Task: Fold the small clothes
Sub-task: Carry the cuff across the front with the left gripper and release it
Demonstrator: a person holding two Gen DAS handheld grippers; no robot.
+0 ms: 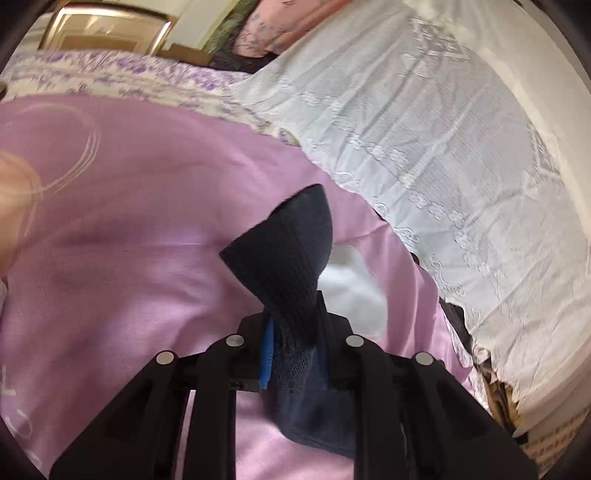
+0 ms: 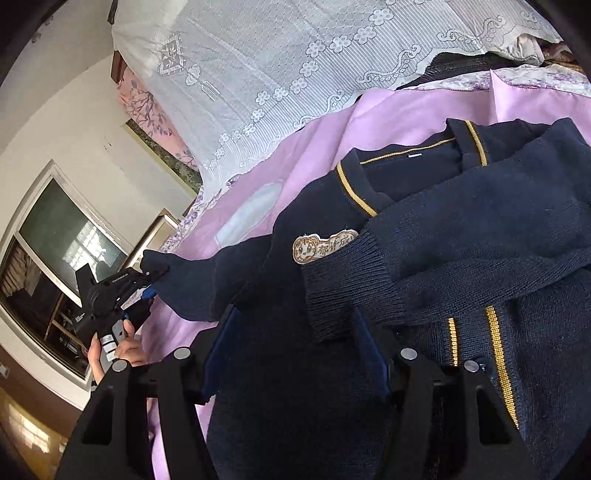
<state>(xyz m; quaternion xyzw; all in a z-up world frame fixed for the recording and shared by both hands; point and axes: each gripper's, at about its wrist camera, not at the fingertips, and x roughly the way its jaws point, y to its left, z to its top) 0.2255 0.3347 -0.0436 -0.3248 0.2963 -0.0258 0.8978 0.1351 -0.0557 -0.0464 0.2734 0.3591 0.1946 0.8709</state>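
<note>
A cream embroidered patch (image 2: 324, 248) on the navy sweater (image 2: 461, 229), just below its gold-striped collar, carried brown Chinese chars beside a small face; too small to read w/ certainty. Pale lettering on the left gripper (image 2: 149, 282), left of the sweater, was illegible.

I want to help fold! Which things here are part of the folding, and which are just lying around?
Part of the job:
- navy sweater
- its sleeve, pinched in the left tool
- right tool, open over the sweater

Just lying around:
- purple sheet
- white lace cover
- pink flowered pillow
- window
</note>
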